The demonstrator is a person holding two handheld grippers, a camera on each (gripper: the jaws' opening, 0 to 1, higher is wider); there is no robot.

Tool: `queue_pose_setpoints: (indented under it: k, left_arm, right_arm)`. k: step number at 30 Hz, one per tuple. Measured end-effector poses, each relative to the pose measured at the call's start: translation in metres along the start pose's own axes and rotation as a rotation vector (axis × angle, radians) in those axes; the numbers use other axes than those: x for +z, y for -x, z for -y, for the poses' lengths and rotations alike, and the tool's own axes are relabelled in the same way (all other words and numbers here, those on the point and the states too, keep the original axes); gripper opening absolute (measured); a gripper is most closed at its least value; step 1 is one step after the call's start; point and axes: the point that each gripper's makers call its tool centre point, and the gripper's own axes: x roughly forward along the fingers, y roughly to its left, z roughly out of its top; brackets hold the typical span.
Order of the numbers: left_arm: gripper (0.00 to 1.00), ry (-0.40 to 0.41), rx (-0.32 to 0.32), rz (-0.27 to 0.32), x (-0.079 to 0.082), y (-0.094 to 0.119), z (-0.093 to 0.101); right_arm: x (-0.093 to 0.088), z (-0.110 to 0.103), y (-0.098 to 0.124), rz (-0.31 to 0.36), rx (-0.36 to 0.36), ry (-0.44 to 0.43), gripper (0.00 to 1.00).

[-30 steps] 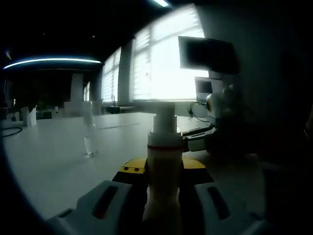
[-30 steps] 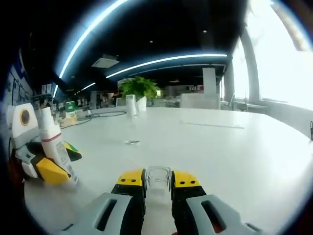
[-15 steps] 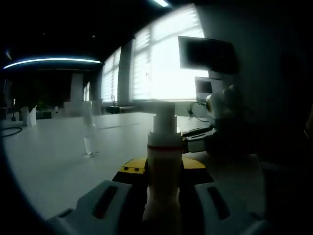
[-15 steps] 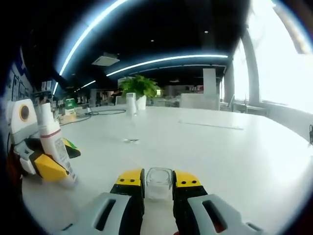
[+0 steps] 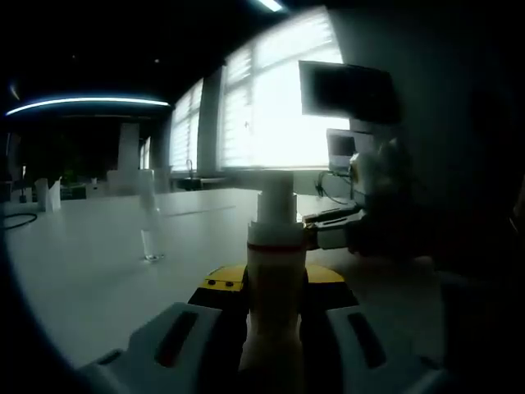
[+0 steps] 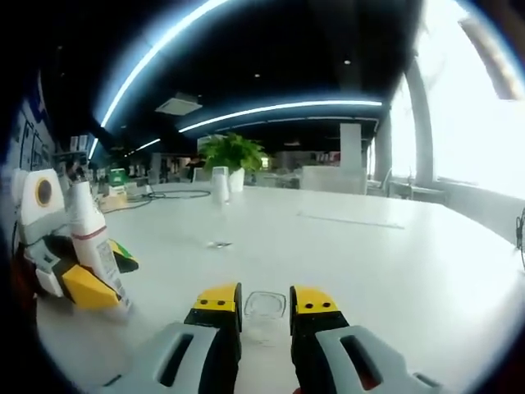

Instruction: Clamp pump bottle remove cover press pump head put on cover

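Well apart: pump bottle (image 6: 92, 246), table (image 6: 394, 263) edge.

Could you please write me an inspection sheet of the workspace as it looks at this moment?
Surface: white table, bare over most of its top.
Job's things: pump bottle upright between the left gripper's fingers, pump head uncovered; clear cover between the right gripper's fingers.
Clutter: a clear upright piece stands alone on the table; what it is cannot be told.
Grippers: left gripper shut on the bottle; right gripper shut on the cover.
Cables: dark cable lying at the far end of the table.
Surroundings: potted plant, bright windows, ceiling light strips.
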Motion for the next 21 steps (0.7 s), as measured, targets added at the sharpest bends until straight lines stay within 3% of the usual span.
queue_pose_setpoints:
  k: [21]
  left_arm:
    - [0.14,0.002,0.001,0.000,0.001,0.000,0.004]
  right_arm:
    - [0.030,-0.007,0.012,0.060,0.022,0.040,0.17]
